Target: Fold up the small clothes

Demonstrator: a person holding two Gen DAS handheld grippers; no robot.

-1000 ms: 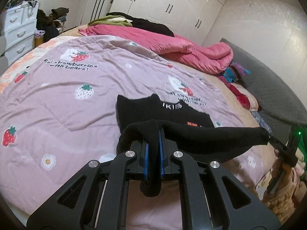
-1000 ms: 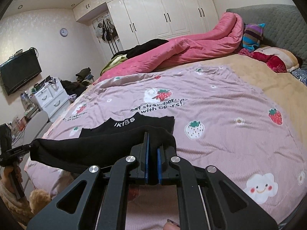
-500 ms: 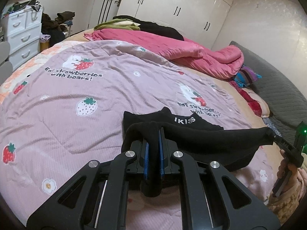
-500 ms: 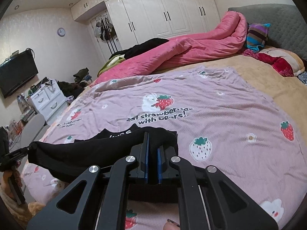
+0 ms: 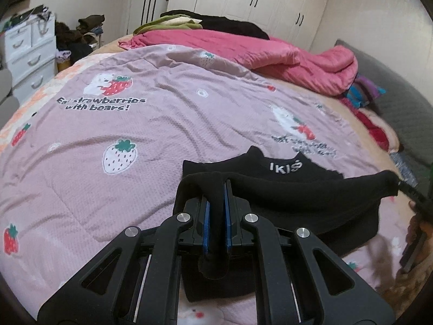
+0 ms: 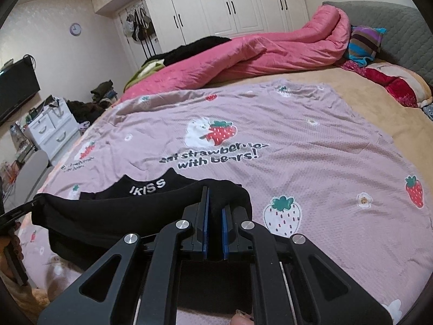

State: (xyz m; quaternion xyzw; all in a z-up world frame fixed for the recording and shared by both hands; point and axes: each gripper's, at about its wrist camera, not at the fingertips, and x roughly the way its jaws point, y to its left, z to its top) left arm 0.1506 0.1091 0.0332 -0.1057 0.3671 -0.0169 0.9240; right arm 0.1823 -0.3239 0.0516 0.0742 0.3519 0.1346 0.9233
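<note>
A small black garment with white "IKISS" lettering at its collar lies partly on the pink strawberry blanket. My left gripper is shut on its near left corner. My right gripper is shut on the near right corner of the garment. The held edge is stretched taut between the two grippers, lifted over the rest of the garment. The right gripper shows at the right edge of the left wrist view. The left gripper shows at the left edge of the right wrist view.
A rumpled pink duvet lies across the far side of the bed, with dark and green clothes behind it. A striped pillow and grey headboard are at the right. White drawers stand left of the bed.
Both grippers have carried the held edge forward over the garment toward the collar. More of the lower garment is covered and the lettering sits closer to the fingers.
</note>
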